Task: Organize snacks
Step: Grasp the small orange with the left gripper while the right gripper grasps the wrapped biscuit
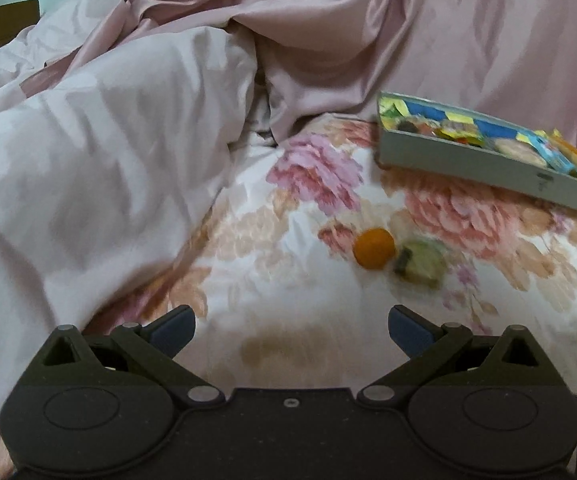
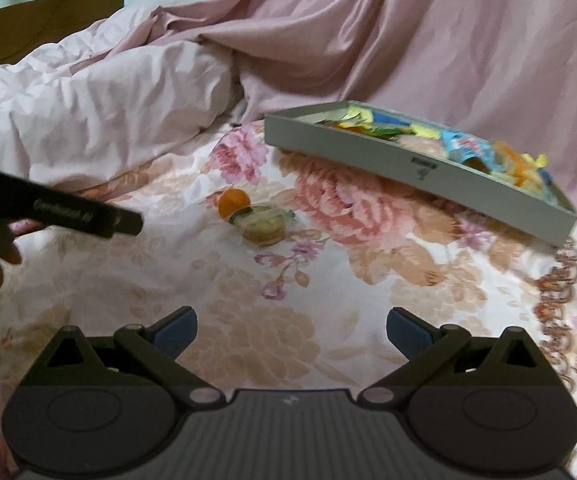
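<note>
Snacks still loose, an orange ball [image 1: 374, 253] touching a wrapped biscuit [image 1: 422, 263], lie on the floral bedspread [image 1: 272, 280] ahead and right of the left gripper [image 1: 291, 330], whose jaws gape empty; best approach low and straddle one piece squarely.

From the right gripper [image 2: 291, 330], also spread wide and empty, they sit far-left, the grey tray [image 2: 408, 164] far-right.

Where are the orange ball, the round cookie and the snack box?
orange ball [image 1: 374, 253], left wrist view, middle of its skin.
round cookie [image 2: 263, 227], right wrist view, middle of its wrapper.
snack box [image 2: 368, 151], right wrist view, its grey front wall.
</note>
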`<state>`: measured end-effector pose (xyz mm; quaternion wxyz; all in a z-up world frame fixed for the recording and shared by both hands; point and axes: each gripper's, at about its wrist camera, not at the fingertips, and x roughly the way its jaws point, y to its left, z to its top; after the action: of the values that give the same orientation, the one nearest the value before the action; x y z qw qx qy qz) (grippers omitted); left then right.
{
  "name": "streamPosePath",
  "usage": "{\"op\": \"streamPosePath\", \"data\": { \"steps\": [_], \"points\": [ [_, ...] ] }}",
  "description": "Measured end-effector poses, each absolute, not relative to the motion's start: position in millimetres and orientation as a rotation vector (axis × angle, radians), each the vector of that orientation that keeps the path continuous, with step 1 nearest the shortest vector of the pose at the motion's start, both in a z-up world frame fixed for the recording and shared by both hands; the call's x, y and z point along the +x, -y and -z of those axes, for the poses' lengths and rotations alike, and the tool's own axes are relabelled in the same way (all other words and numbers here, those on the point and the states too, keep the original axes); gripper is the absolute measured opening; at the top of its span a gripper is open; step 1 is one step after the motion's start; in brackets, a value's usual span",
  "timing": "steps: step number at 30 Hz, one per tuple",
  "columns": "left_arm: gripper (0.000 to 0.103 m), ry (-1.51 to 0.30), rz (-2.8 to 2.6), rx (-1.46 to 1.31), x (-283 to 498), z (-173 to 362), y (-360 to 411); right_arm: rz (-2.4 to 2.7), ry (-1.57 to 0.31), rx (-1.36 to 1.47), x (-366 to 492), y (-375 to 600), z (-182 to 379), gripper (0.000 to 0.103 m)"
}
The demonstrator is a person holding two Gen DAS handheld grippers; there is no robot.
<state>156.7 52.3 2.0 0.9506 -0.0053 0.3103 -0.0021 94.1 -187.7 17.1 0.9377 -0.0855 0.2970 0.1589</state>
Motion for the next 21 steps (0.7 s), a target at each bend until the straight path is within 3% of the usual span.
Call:
{"op": "streamPosePath", "data": {
  "steps": [21],
  "points": [
    [0.102,-0.653,0.182,-0.207,253.9,12.2,-76.7,-0.533,-0.585,-0.344,231.0,140.1,9.8,0.103]
  ]
}}
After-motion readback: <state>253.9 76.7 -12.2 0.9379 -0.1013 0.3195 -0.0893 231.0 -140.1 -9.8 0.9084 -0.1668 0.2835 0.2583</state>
